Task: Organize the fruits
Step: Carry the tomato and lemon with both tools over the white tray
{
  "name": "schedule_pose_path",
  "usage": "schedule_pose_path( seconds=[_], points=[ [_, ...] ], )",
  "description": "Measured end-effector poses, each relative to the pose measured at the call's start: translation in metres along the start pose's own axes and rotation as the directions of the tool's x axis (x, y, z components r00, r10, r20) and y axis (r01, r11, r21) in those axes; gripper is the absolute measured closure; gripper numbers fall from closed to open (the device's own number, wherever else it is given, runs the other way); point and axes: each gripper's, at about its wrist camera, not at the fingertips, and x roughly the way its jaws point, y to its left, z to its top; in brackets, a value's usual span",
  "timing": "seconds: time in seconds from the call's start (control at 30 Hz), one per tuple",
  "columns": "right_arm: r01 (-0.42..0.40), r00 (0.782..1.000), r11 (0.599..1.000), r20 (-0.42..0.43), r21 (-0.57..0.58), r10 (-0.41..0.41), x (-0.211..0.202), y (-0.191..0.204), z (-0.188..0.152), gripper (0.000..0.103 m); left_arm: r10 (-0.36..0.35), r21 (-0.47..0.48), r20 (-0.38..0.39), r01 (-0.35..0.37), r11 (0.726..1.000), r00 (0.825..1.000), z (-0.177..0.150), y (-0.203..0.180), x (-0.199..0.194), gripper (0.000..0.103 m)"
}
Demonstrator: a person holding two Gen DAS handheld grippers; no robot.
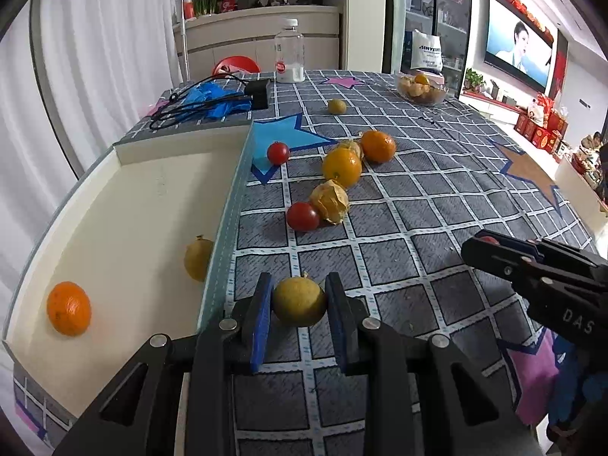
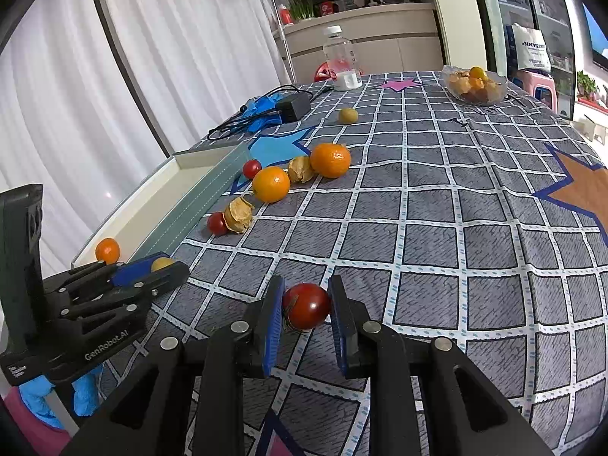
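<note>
My left gripper (image 1: pixel 299 280) is shut on a yellow-green round fruit (image 1: pixel 299 304) just above the checked cloth, beside the white tray (image 1: pixel 228 205). In the tray lie an orange (image 1: pixel 69 307) and another yellow fruit (image 1: pixel 197 258). My right gripper (image 2: pixel 307 282) is shut on a red cherry tomato (image 2: pixel 306 306), low over the cloth. Loose on the cloth are two oranges (image 1: pixel 342 166) (image 1: pixel 378 146), two tomatoes (image 1: pixel 278 152) (image 1: pixel 303 216), a husked physalis (image 1: pixel 330 202) and a small yellow fruit (image 1: pixel 337 106).
A glass bowl (image 1: pixel 421 89) of physalis stands at the far right. A plastic bottle (image 1: pixel 290 53), a black adapter (image 1: pixel 258 93) with its cable and blue gloves (image 1: pixel 212 98) sit at the far edge. The tray's grey wall runs between tray and cloth.
</note>
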Motion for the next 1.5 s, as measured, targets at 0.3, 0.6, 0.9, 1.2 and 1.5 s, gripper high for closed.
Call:
schedule_pose_path(
  seconds=[0.3, 0.6, 0.9, 1.2, 1.5],
  points=[
    [0.004, 1.000, 1.000, -0.014, 0.009, -0.004, 0.002, -0.001, 0.000, 0.078, -0.022, -0.015, 0.046, 0.023, 1.000, 0.999, 0.004, 0.009, -0.021, 0.073],
    [0.011, 0.999, 1.000, -0.033, 0.017, -0.011, 0.005, -0.002, 0.001, 0.078, -0.024, -0.026, 0.083, 0.026, 0.999, 0.996, 0.007, 0.015, -0.034, 0.073],
    [0.065, 0.997, 0.998, -0.044, -0.011, -0.066, 0.008, 0.005, 0.006, 0.078, -0.001, -0.066, 0.108, 0.008, 0.998, 0.994, 0.005, 0.041, -0.040, 0.073],
    [0.012, 0.999, 0.995, -0.033, -0.097, -0.016, 0.012, 0.055, 0.031, 0.078, 0.029, -0.135, 0.122, -0.013, 0.991, 0.992, 0.002, 0.082, -0.042, 0.073],
    [-0.099, 0.993, 0.980, -0.081, -0.172, 0.086, 0.046, 0.120, 0.055, 0.078, 0.107, -0.180, 0.127, -0.083, 0.980, 0.986, 0.000, 0.119, -0.043, 0.073]
  ],
)
